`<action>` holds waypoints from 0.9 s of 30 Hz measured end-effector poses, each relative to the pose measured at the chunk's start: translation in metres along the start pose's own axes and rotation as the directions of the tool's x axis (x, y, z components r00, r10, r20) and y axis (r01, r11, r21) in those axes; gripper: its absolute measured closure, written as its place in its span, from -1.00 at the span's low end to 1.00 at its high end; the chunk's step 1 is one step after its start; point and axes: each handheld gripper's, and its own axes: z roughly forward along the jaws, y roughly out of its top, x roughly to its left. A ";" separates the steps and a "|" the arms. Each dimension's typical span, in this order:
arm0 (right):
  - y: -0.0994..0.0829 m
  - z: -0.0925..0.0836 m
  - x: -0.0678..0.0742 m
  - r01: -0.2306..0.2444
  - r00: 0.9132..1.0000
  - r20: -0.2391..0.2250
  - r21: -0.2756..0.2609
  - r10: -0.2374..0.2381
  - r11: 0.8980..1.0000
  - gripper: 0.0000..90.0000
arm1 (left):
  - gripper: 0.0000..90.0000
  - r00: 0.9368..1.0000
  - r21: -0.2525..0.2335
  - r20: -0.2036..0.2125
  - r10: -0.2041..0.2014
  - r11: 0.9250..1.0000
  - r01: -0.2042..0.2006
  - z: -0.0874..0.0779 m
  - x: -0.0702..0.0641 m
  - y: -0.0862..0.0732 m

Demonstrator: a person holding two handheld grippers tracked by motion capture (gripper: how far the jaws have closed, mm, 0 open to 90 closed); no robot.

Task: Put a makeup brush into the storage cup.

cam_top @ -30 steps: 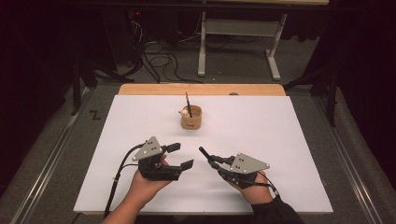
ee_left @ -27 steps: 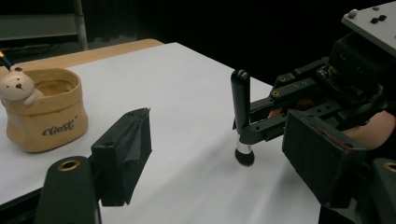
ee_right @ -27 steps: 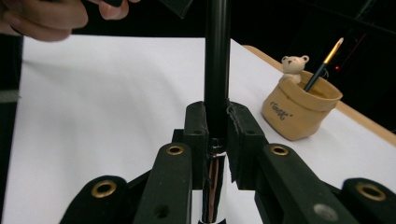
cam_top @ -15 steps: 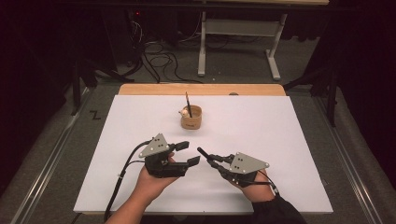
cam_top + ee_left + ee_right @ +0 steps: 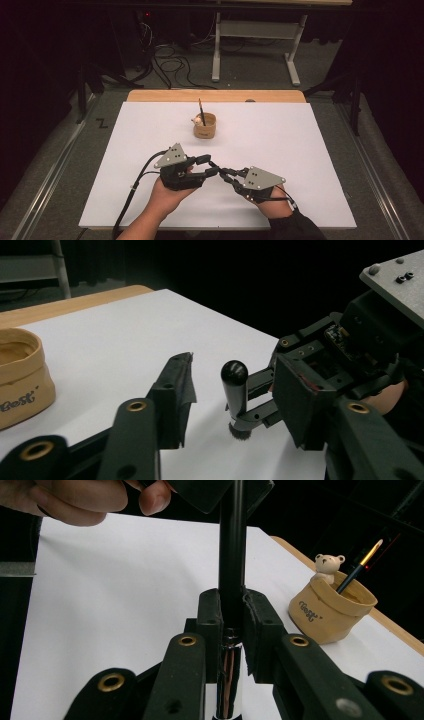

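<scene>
1 white table (image 5: 300, 150), dark rm | R gripper (image 5: 227, 175) clamps brush (image 5: 232, 555) | L gripper (image 5: 207, 166) jaws closing round brush, apart

The table (image 5: 150, 200) carries a white sheet that covers nearly the whole top; a strip of bare wood shows along the far edge. One small tan fabric pot (image 5: 205, 126) stands directly on the sheet, near the far middle.

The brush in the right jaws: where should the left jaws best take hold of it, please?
Probably on the bare black handle of the brush, just below its rounded tip. The right gripper clamps it near the ferrule, so that free end stands between the closing left gripper jaws; close from both sides.
</scene>
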 end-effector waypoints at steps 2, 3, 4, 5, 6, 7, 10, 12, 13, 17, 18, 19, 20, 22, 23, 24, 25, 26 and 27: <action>0.000 0.000 0.000 0.001 1.000 -0.004 0.001 -0.001 1.000 0.78 | 0.22 1.000 0.005 0.008 -0.009 1.000 0.009 0.001 0.000 0.000; 0.000 0.000 0.000 0.008 1.000 0.001 0.007 -0.008 1.000 0.78 | 0.25 1.000 0.008 0.011 -0.013 1.000 0.013 0.001 0.001 0.000; 0.000 0.000 0.000 0.008 1.000 0.000 0.003 -0.008 1.000 0.78 | 0.28 1.000 0.010 0.014 -0.016 1.000 0.015 0.001 0.001 0.000; -0.001 0.000 0.001 0.010 1.000 0.002 0.006 -0.010 1.000 0.78 | 0.32 1.000 0.011 0.017 -0.015 1.000 0.015 0.001 0.001 0.000; -0.001 0.001 0.000 0.014 1.000 0.003 0.005 -0.014 1.000 0.78 | 0.35 1.000 0.012 0.017 -0.014 1.000 0.014 0.002 0.001 0.000; -0.001 0.001 0.001 0.009 1.000 0.005 0.010 -0.009 1.000 0.78 | 0.37 1.000 0.013 0.018 -0.015 1.000 0.014 0.002 0.000 0.000; -0.001 0.001 0.000 0.013 1.000 0.009 0.014 -0.013 1.000 0.78 | 0.48 1.000 0.012 0.017 -0.015 1.000 0.014 0.002 0.000 -0.001; -0.001 0.001 0.000 0.017 1.000 0.005 0.012 -0.017 1.000 0.78 | 0.55 1.000 0.012 0.012 -0.014 1.000 0.014 0.002 0.000 -0.001; -0.002 0.001 0.000 0.015 1.000 0.008 0.014 -0.015 1.000 0.78 | 0.57 1.000 0.012 0.011 -0.014 1.000 0.014 0.002 0.000 -0.001; -0.002 0.002 0.000 0.023 1.000 0.004 0.015 -0.023 1.000 0.78 | 0.69 1.000 0.015 0.004 -0.013 1.000 0.013 0.003 0.000 -0.001; -0.002 0.002 0.000 0.024 1.000 0.007 0.016 -0.024 1.000 0.78 | 0.71 1.000 0.016 0.005 -0.015 1.000 0.015 0.003 0.001 -0.001; -0.002 0.002 0.000 0.031 0.999 0.013 0.022 -0.031 0.999 0.78 | 0.72 1.000 0.018 0.008 -0.020 1.000 0.019 0.003 0.001 -0.001; -0.002 0.002 0.000 0.029 1.000 0.010 0.019 -0.029 0.999 0.78 | 0.73 1.000 0.018 0.012 -0.021 1.000 0.021 0.003 0.000 -0.001; -0.002 0.003 0.001 0.034 0.999 0.009 0.023 -0.034 0.999 0.78 | 0.76 1.000 0.017 0.014 -0.021 1.000 0.020 0.004 0.000 -0.001; -0.002 0.003 0.001 0.035 0.999 0.012 0.027 -0.035 0.999 0.78 | 0.76 1.000 0.017 0.012 -0.015 1.000 0.015 0.004 -0.001 -0.002; -0.003 0.003 0.001 0.035 0.999 0.008 0.026 -0.035 0.999 0.78 | 0.76 1.000 0.018 0.012 -0.013 1.000 0.013 0.004 -0.001 -0.002; -0.003 0.003 0.001 0.037 0.999 0.007 0.027 -0.038 0.999 0.78 | 0.76 1.000 0.018 0.011 -0.010 1.000 0.010 0.004 -0.001 -0.002; -0.003 0.003 0.001 0.035 0.999 0.010 0.030 -0.035 0.999 0.78 | 0.76 1.000 0.018 0.009 -0.007 1.000 0.006 0.004 -0.002 -0.002; -0.003 0.004 0.001 0.036 0.999 0.013 0.026 -0.036 0.999 0.78 | 0.77 1.000 0.018 0.008 -0.002 1.000 0.002 0.004 -0.002 -0.002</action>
